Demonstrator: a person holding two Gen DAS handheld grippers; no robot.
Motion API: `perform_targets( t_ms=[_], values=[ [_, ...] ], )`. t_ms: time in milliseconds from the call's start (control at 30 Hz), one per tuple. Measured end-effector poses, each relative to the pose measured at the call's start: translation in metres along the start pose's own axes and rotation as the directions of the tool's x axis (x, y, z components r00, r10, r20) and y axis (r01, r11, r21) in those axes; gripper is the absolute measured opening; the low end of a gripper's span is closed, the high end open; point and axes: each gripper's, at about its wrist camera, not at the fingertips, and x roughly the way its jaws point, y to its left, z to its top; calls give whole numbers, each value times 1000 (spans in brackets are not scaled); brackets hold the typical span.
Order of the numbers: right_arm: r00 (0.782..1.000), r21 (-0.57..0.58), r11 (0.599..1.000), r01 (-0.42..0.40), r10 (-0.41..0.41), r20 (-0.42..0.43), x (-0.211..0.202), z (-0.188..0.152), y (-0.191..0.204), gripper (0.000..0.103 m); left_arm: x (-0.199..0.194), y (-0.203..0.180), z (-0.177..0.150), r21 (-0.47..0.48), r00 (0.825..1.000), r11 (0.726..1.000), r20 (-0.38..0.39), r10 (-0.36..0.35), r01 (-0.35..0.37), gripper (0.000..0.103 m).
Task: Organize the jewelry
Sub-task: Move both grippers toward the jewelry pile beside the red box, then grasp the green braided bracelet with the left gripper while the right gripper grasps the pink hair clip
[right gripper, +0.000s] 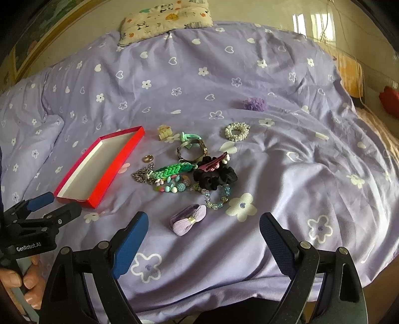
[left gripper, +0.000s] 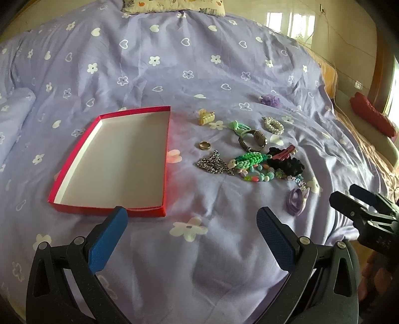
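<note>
An empty red box [left gripper: 107,211] with a white inside lies on the purple bedspread; it also shows in the right wrist view [right gripper: 112,172]. Right of it lies a heap of jewelry: a gold ring [left gripper: 204,145], a silver chain [left gripper: 214,163], a green braided bracelet [left gripper: 249,158], a watch [left gripper: 253,140], a pearl bracelet [left gripper: 274,125], a black scrunchie [right gripper: 215,175], and a purple bow clip [right gripper: 188,219]. My left gripper [left gripper: 192,226] is open and empty, near the box's front edge. My right gripper [right gripper: 203,230] is open and empty, just short of the bow clip.
A yellow claw clip [left gripper: 205,117] and a purple fluffy tie [left gripper: 271,100] lie beyond the heap. A patterned pillow [right gripper: 164,18] sits at the head of the bed. A red object [left gripper: 372,117] lies off the bed's right edge.
</note>
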Motion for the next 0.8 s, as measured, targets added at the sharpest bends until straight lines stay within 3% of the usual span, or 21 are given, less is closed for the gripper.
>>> perform_targets(
  t_ms=[233,500,733,800],
  values=[
    [1000,41,999,-5,6,-30,17,6,-21,92,19,-3,16,23,999,999,-21,-28,28,102],
    [997,101,995,-27,34,-70,37,18,-41,90,42,-22,37,105,997,992,-27,-66,69,89],
    [992,121,992,-48,62,-110,64,32,-50,64,68,-37,57,170,994,980,-49,-95,102,81],
    [990,130,990,-59,74,-118,74,37,-52,63,75,-40,61,182,994,977,-55,-99,108,79]
  ],
)
